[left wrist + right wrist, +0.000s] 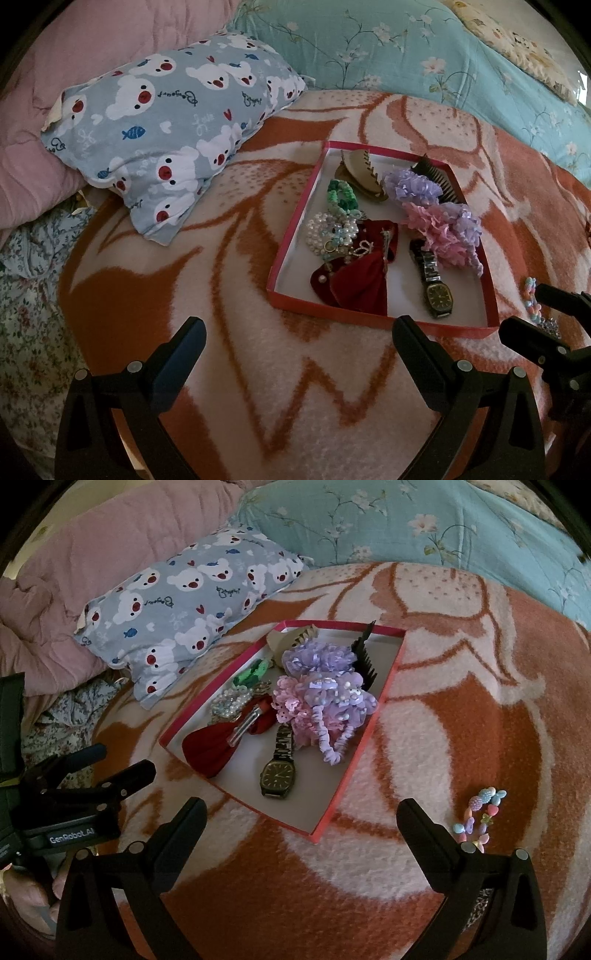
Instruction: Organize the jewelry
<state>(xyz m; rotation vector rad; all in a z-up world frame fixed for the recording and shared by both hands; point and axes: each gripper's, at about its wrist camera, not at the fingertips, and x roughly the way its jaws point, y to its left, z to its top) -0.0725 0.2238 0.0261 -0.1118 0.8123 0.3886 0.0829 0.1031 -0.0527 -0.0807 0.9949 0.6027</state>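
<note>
Your right gripper (301, 821) and left gripper (299, 338) both gape wide, empty. The pastel bead bracelet (480, 818) lies just outside your right jaws; collect it, then drop it into the red-rimmed cardboard tray (354, 753) ahead.

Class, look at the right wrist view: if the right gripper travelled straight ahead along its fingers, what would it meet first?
Probably the red shallow cardboard box, at its near corner, ahead of the open right gripper; behind it lies the dark square-faced wristwatch. Depth is uncertain, so it might touch the orange-and-white blanket first.
</note>
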